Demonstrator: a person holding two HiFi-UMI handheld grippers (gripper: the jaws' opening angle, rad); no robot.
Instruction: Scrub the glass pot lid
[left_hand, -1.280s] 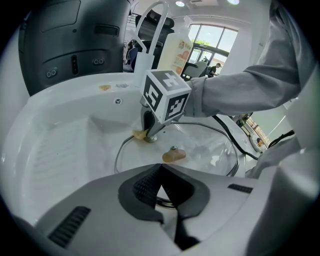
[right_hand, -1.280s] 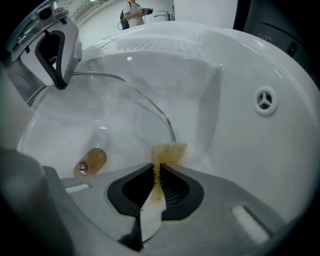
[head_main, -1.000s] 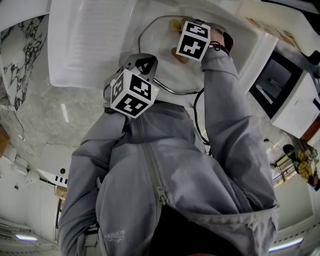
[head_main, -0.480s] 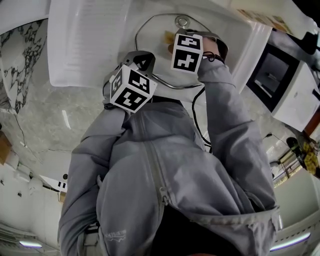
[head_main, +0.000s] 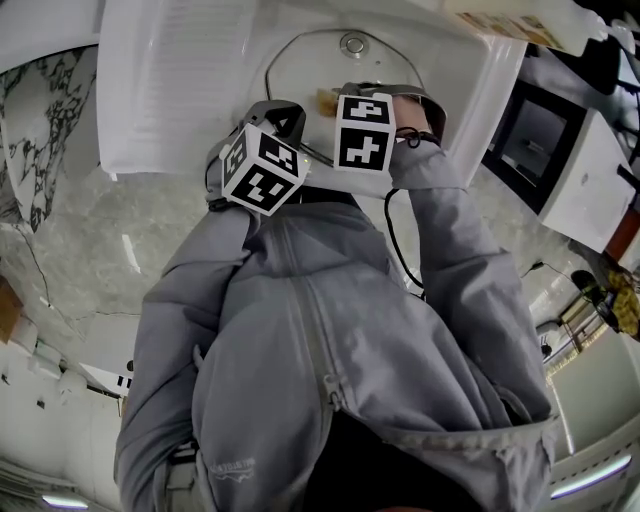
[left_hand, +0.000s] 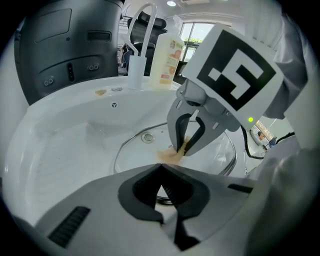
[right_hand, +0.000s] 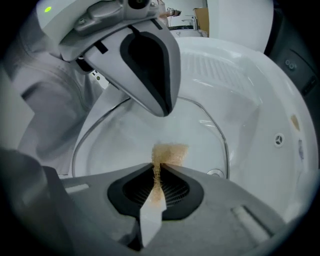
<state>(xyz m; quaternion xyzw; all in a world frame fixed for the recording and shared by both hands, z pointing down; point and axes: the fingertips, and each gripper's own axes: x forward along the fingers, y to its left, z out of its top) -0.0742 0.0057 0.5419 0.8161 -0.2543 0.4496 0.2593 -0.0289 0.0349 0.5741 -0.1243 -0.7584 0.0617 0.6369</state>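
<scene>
Glass pot lid (head_main: 310, 65) lies flat on the floor of the white sink (right_hand: 260, 100), directly beneath the 2 grippers. The right gripper (right_hand: 158, 167) points steeply down at it, its jaws clamped on a thin tan scrub pad (right_hand: 170, 152). The pad's frayed end sticks out just past the tips, over the glass, and a pale strip of it runs back between the jaws. Whether that end touches the glass I cannot tell. Just to the right of the pad's end, partly hidden by the jaw, sits the lid's small round knob (right_hand: 215, 173). The left gripper (left_hand: 161, 169) stands just beside the right one, on its left. Its jaws are pressed together with nothing visible between the tips. They come down at the lid's near rim, and a short stretch of the metal rim shows through the gap behind the tips; whether they bear on the lid is unclear. Ahead of the left gripper, past the sink's far edge, a white faucet (left_hand: 139, 45) rises with a pale bottle (left_hand: 169, 57) just to its right. A dark appliance (left_hand: 65, 45) fills the far left. Behind both grippers are the person's grey sleeves (head_main: 450, 250).
</scene>
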